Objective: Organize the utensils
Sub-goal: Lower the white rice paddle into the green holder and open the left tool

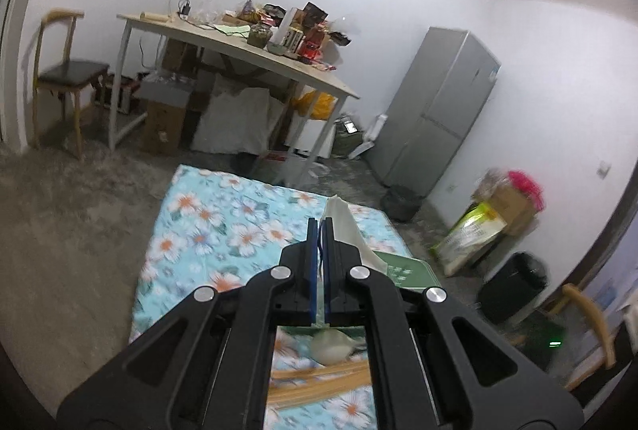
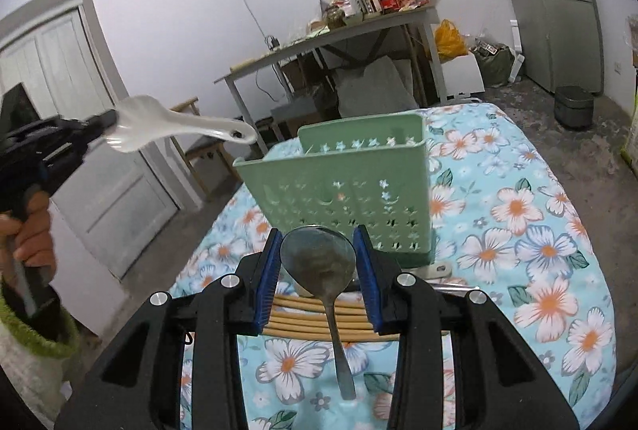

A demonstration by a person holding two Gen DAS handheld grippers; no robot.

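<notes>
Right wrist view: right gripper [image 2: 317, 262] has its jaws clamped on the bowl of a metal spoon [image 2: 319, 262], handle trailing back toward 6 o'clock. Green perforated plastic utensil caddy [image 2: 339, 186] stands just beyond at 12 o'clock on the flowered blue cloth [image 2: 538, 230]; bamboo chopsticks [image 2: 319, 314] lie beneath. At 9 o'clock the left gripper [image 2: 105, 125], jaws fully closed, carries a white ceramic soup spoon [image 2: 179, 127] aloft. Step judged: both spoons lifted, not yet stowed. Next: bring each over the caddy's open top, tip it handle-down, release.
</notes>
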